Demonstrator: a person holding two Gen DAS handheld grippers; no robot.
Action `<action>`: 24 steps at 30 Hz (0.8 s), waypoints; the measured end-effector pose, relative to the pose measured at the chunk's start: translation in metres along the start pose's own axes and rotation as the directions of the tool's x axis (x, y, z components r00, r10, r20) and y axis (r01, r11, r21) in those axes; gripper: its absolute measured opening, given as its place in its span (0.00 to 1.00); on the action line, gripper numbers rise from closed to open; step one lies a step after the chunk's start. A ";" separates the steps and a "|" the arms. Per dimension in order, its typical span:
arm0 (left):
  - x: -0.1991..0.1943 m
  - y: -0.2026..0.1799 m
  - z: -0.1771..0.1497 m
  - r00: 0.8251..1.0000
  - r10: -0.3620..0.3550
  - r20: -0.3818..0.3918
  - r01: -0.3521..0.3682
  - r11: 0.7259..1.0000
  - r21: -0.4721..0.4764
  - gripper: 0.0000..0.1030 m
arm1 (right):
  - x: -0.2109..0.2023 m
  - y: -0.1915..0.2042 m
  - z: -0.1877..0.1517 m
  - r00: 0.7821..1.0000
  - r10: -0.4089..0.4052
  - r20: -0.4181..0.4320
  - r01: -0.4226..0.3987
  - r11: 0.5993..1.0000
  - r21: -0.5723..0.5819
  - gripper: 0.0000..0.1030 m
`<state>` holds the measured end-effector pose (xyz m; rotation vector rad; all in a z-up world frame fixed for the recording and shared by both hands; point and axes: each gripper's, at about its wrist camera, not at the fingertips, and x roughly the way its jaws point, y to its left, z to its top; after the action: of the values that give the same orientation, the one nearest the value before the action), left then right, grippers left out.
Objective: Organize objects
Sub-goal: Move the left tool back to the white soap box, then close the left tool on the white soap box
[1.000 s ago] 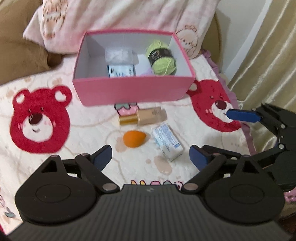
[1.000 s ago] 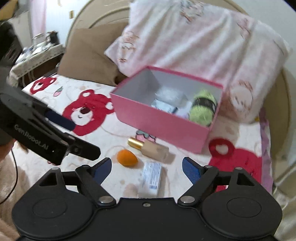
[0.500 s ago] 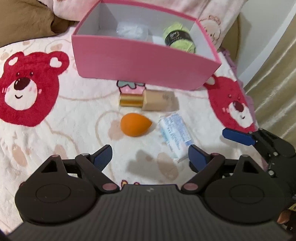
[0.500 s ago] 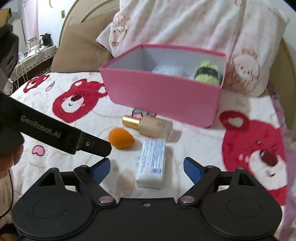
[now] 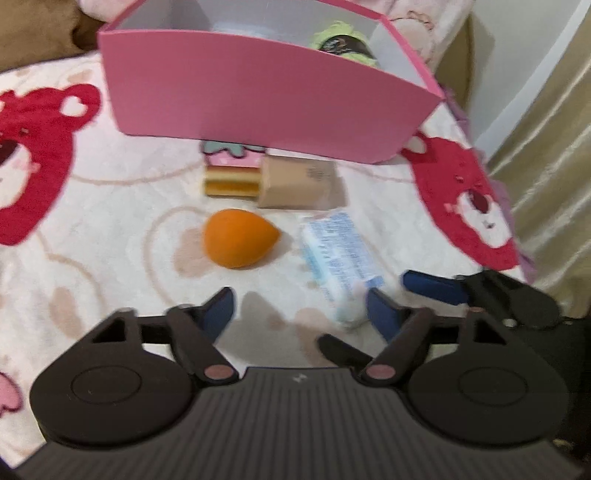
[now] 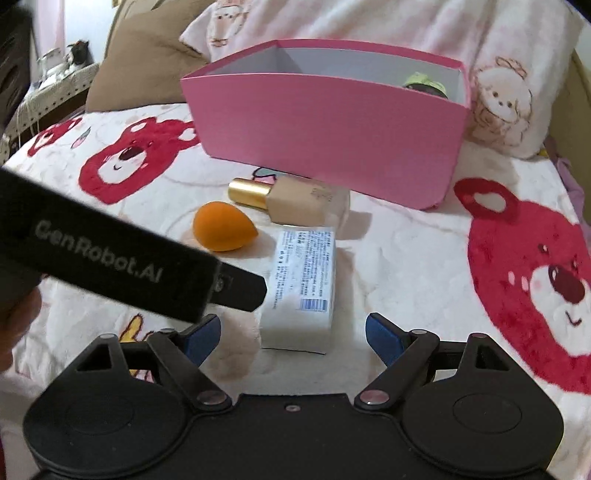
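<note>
A pink box point(image 5: 266, 99) point(image 6: 332, 122) stands on the bear-print blanket with green yarn point(image 5: 343, 40) point(image 6: 424, 83) inside. In front of it lie a foundation bottle with a gold cap point(image 5: 273, 181) point(image 6: 291, 197), an orange sponge point(image 5: 238, 242) point(image 6: 223, 232) and a white-blue packet point(image 5: 340, 254) point(image 6: 301, 284). My left gripper point(image 5: 301, 314) is open, low, just short of the sponge and packet. My right gripper point(image 6: 293, 336) is open, its fingers on either side of the packet's near end.
A brown cushion point(image 6: 147, 62) and a pink-white pillow point(image 6: 369, 26) lie behind the box. Curtains point(image 5: 546, 155) hang at the right. The left gripper's body point(image 6: 122, 262) crosses the right wrist view at the left.
Both grippers have moved forward and down towards the items in front of the box. The right gripper's fingers now flank the packet. Nothing has been taken hold of.
</note>
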<state>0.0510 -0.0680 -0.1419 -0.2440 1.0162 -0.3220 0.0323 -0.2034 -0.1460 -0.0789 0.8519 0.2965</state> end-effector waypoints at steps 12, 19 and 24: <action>0.026 -0.001 0.007 1.000 -0.009 0.005 0.009 1.000 0.008 0.49 | 0.009 0.005 0.003 1.000 -0.008 0.024 0.008 1.000 -0.007 0.58; 0.037 -0.004 0.015 0.995 -0.092 -0.026 0.091 0.995 -0.026 0.22 | 0.011 -0.002 0.005 0.999 -0.035 0.001 0.035 0.998 0.046 0.43; 0.038 -0.004 0.009 0.994 -0.098 -0.047 0.096 0.994 -0.052 0.22 | 0.011 -0.001 0.004 0.999 -0.051 -0.013 0.051 0.997 0.060 0.43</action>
<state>0.0769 -0.0853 -0.1656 -0.3325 1.0641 -0.3927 0.0420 -0.2012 -0.1519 -0.0465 0.8680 0.2228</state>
